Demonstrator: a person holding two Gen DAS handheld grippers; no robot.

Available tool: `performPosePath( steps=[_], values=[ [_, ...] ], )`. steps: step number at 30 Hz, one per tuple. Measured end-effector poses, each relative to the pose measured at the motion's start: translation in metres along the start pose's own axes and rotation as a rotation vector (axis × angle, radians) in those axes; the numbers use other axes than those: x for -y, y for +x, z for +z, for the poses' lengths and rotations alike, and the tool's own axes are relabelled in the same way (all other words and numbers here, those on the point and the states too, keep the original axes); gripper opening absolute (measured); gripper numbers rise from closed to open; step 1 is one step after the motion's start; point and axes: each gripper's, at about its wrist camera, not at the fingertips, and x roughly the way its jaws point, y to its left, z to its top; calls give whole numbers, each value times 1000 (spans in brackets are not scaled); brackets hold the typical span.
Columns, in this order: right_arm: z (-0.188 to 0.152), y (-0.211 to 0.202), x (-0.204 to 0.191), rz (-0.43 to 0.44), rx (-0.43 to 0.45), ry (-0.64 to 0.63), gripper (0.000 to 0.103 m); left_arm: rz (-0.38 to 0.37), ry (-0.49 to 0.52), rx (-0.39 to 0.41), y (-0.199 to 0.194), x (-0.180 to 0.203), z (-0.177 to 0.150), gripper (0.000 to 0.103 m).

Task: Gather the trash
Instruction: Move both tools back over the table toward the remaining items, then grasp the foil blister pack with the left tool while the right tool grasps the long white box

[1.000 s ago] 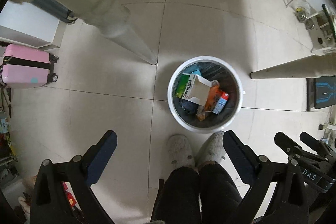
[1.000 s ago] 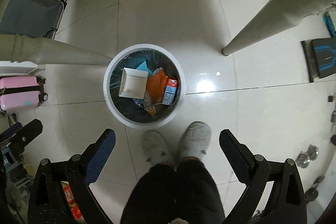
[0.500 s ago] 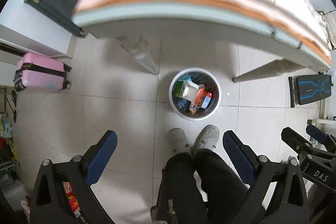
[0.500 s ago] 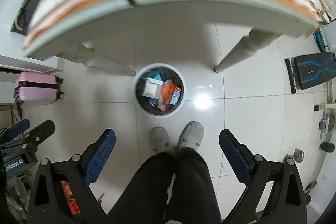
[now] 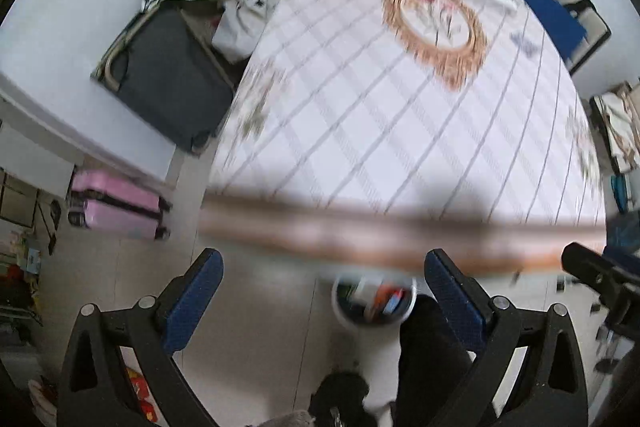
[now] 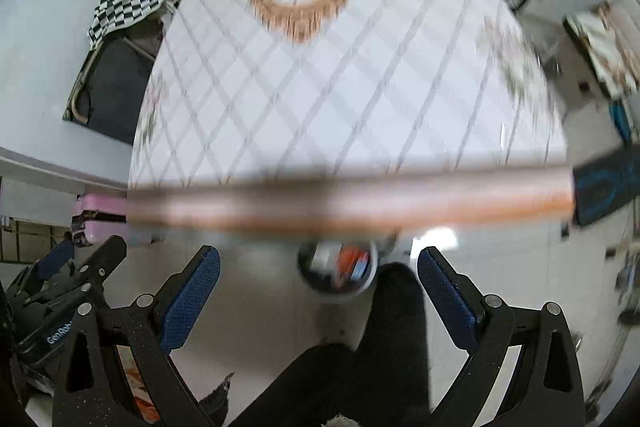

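At six o'clock below the table (image 5: 400,131), the trash bin (image 5: 374,301) sits half-hidden; both the left gripper (image 5: 320,287) and right gripper (image 6: 318,281) gape wide, empty, and risk clipping the table's edge.

Trash bin (image 5: 374,301) half hidden under blurred table edge (image 5: 400,239), contents smeared, tabletop pattern (image 6: 348,87) blurred
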Motion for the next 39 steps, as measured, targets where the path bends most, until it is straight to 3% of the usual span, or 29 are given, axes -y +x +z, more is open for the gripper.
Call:
performPosePath(
  steps=[5,9,12,14,19,22,25,28,29,30,35,37,39],
  values=[
    [134,8,53,-84,18,-35,100,33,-45,32,22,49,95,103],
    [251,34,128,-136,29,67,100,-26,-70,-51,67,106,169,103],
    [310,56,188,-157,31,170,100,-87,-31,-106,100,166,220,103],
    [341,73,227,-163,16,240,100,-144,48,-120,116,210,251,102],
    [368,105,299,-144,-35,350,100,-227,429,-101,146,317,300,102],
    [372,117,325,-134,-59,382,100,-248,649,-114,162,366,308,102],
    [367,131,344,-112,-80,408,100,-261,794,-146,174,395,304,102],
    [365,138,357,-102,-94,423,100,-250,856,-175,186,411,303,101],
    [365,140,360,-103,-97,424,100,-253,859,-183,190,414,303,91],
    [365,140,361,-105,-98,426,100,-249,851,-196,195,415,304,68],
    [370,138,362,-103,-88,418,100,-272,788,-187,192,404,306,52],
    [373,136,359,-96,-79,410,100,-272,743,-182,189,394,307,35],
    [376,132,353,-90,-73,398,100,-267,693,-180,191,387,317,34]
  ],
)
